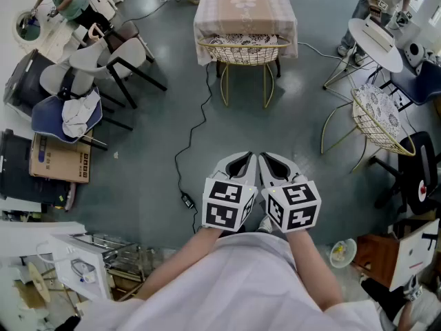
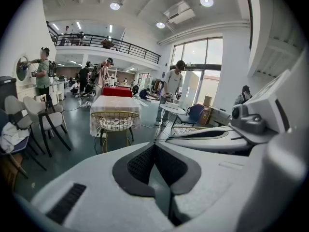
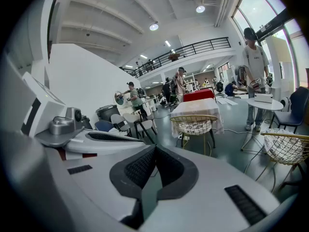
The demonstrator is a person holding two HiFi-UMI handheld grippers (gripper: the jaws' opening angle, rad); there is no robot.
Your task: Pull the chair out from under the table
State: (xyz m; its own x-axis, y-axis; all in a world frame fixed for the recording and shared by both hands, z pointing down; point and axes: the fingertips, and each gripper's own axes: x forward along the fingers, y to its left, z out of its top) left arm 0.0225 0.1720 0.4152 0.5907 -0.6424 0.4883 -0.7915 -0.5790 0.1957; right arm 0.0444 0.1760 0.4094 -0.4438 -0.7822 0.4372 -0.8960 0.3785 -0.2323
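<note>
At top centre of the head view: wire chair (image 1: pixel 242 52) tucked under the cloth-covered bench (image 1: pixel 244 5), well apart from both grippers. Low in the middle, left gripper (image 1: pixel 240 163) and right gripper (image 1: pixel 273 161) side by side, fingers (image 2: pixel 140 164) of each pressed together, pinching nothing. Risk of tripping on the black cable (image 1: pixel 185 164) trailing across the floor on the approach. Risk too of dragging the cloth if caught with the chair rim. Second wire chair (image 1: pixel 375 119) off to the right, out of the way
</note>
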